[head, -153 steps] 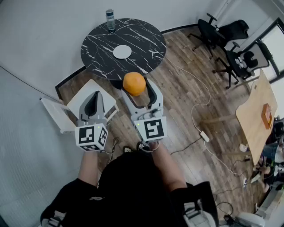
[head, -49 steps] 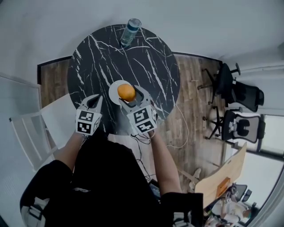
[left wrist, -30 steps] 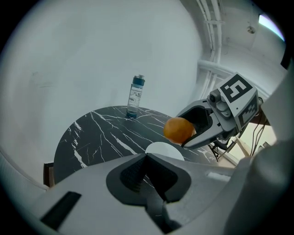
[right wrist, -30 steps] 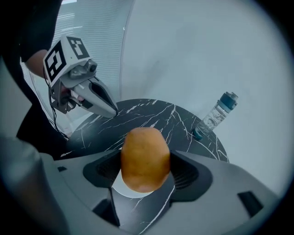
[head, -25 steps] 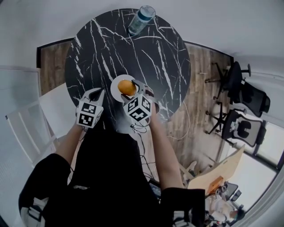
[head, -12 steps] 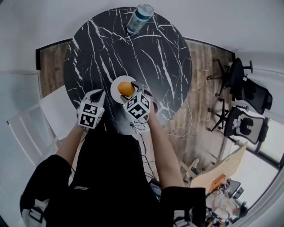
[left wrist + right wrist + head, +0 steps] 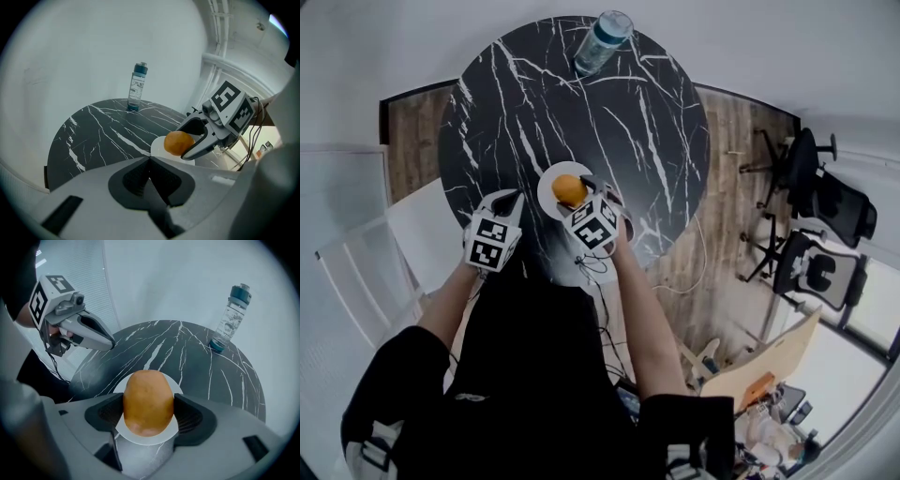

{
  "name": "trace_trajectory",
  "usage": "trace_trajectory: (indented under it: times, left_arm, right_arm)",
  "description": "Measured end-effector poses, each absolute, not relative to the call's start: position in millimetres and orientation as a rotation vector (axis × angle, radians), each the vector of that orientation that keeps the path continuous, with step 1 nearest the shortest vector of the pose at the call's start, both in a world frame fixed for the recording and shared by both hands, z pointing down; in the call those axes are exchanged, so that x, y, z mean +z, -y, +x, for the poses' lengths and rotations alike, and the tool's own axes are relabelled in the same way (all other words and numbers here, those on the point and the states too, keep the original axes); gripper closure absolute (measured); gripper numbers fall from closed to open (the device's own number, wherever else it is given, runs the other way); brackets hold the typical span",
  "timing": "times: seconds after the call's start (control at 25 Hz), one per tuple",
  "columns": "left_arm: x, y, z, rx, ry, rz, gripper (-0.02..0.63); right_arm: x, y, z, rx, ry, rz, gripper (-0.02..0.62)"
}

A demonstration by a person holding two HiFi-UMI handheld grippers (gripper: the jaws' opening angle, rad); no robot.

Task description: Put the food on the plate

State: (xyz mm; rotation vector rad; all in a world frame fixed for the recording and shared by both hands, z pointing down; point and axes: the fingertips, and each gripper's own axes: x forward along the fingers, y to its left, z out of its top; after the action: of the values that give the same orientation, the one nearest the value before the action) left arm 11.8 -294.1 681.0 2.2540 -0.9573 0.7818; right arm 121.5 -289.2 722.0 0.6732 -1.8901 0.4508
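My right gripper (image 7: 574,191) is shut on an orange fruit (image 7: 147,402), which hangs just over a small white plate (image 7: 546,184) on the black marble table (image 7: 619,112). From the left gripper view the orange (image 7: 177,142) sits between the right gripper's jaws (image 7: 197,139), above the plate (image 7: 158,144). My left gripper (image 7: 505,198) hangs shut and empty near the table's front edge, left of the plate, and it shows in the right gripper view (image 7: 110,343) too.
A clear water bottle (image 7: 602,39) with a teal cap stands at the table's far edge. A white chair (image 7: 370,262) is at the left beside the table. Office chairs (image 7: 811,225) and cables lie on the wood floor at the right.
I carried the orange from over the floor to the table and lowered it over the white plate. In the last second it barely moved. The left gripper stays beside it.
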Motion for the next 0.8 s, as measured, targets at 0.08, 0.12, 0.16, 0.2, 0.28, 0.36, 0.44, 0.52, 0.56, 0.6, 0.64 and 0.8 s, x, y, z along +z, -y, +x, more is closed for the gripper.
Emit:
trace_trajectory:
  times: [0.08, 0.12, 0.16, 0.2, 0.28, 0.36, 0.44, 0.52, 0.56, 0.6, 0.64, 0.8]
  left_arm:
    - [681.3, 293.1, 10.9, 0.782, 0.96, 2.252, 0.606]
    - [681.6, 292.5, 10.7, 0.782, 0.96, 2.251, 0.606]
    - [681.8, 291.7, 10.9, 0.783, 0.959, 2.252, 0.606]
    - [681.8, 290.7, 11.4, 0.783, 0.958, 2.252, 0.606]
    - [680.9, 288.5, 12.3, 0.783, 0.957, 2.255, 0.606]
    - [679.8, 286.8, 13.0, 0.782, 0.961, 2.257, 0.606]
    - [679.6, 284.8, 12.7, 0.781, 0.971, 2.255, 0.606]
    - [679.7, 281.8, 11.9, 0.782, 0.981, 2.249, 0.606]
    - [679.8, 280.1, 11.3, 0.784, 0.986, 2.247, 0.606]
    - [679.6, 278.2, 10.5, 0.785, 0.992, 2.245, 0.606]
    - [679.3, 276.3, 9.3, 0.787, 0.998, 2.242, 0.606]
    - [676.0, 265.1, 5.1, 0.789, 1.021, 2.232, 0.606]
  right_arm:
    - [723.6, 288.5, 120.8, 0.451, 1.89, 0.669, 0.27]
    - [724.5, 287.9, 120.5, 0.454, 1.89, 0.667, 0.27]
    - [725.3, 287.3, 120.3, 0.458, 1.889, 0.666, 0.27]
    - [726.1, 286.5, 120.2, 0.459, 1.888, 0.664, 0.27]
    - [727.0, 285.7, 120.0, 0.452, 1.886, 0.66, 0.27]
    - [727.3, 285.9, 120.0, 0.441, 1.887, 0.658, 0.27]
    - [728.1, 285.8, 120.1, 0.437, 1.888, 0.66, 0.27]
    - [729.5, 285.6, 120.6, 0.431, 1.888, 0.666, 0.27]
    - [730.0, 285.8, 120.9, 0.427, 1.889, 0.672, 0.27]
    - [730.2, 286.0, 121.0, 0.425, 1.89, 0.679, 0.27]
    - [730.2, 286.3, 121.2, 0.422, 1.891, 0.687, 0.27]
    - [730.7, 288.0, 122.2, 0.393, 1.912, 0.718, 0.27]
